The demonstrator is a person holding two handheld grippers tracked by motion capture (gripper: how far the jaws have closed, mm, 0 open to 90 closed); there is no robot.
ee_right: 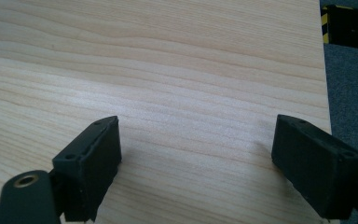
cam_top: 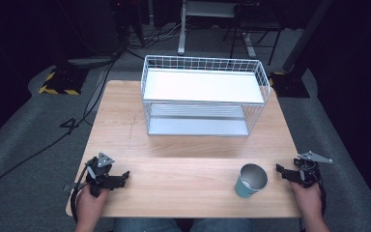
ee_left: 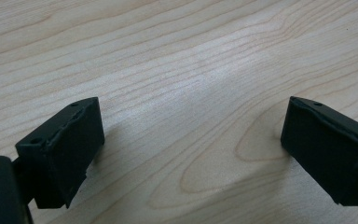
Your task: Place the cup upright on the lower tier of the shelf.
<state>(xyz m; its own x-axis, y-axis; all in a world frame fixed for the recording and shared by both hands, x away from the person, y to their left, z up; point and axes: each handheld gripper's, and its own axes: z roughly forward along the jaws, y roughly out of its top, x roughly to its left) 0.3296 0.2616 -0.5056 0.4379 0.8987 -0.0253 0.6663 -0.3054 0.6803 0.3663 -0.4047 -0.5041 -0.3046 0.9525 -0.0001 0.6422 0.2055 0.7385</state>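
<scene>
cup: teal cup (cam_top: pixel 251 180) with a silvery inside, upright on the worktop (cam_top: pixel 183 183), near the front edge on the right side; nothing touches it
cup vs right claw: right claw (cam_top: pixel 281 170) just beside the cup on its right, apart from it, jaws pointing toward it
right claw state: released, jaws parted with a clear gap, nothing between them; the right gripper view (ee_right: pixel 196 158) has bare wood between the pads and the worktop's edge with grey floor (ee_right: pixel 349 93) beyond
right claw contact: sits low at the worktop's right front corner, held by the right hand (cam_top: pixel 309 198); cannot tell if the pads rest on the wood
left claw: left claw (cam_top: pixel 124 176) at the left front of the worktop, well apart from the cup, held by the left hand (cam_top: pixel 91 205)
left claw state: released, jaws spread wide, gripping nothing; the left gripper view (ee_left: pixel 191 135) has plain wood grain between the pads
rack: white wire rack (cam_top: pixel 203 94) with two shelves at the far middle of the worktop, well apart from the cup and both claws
</scene>
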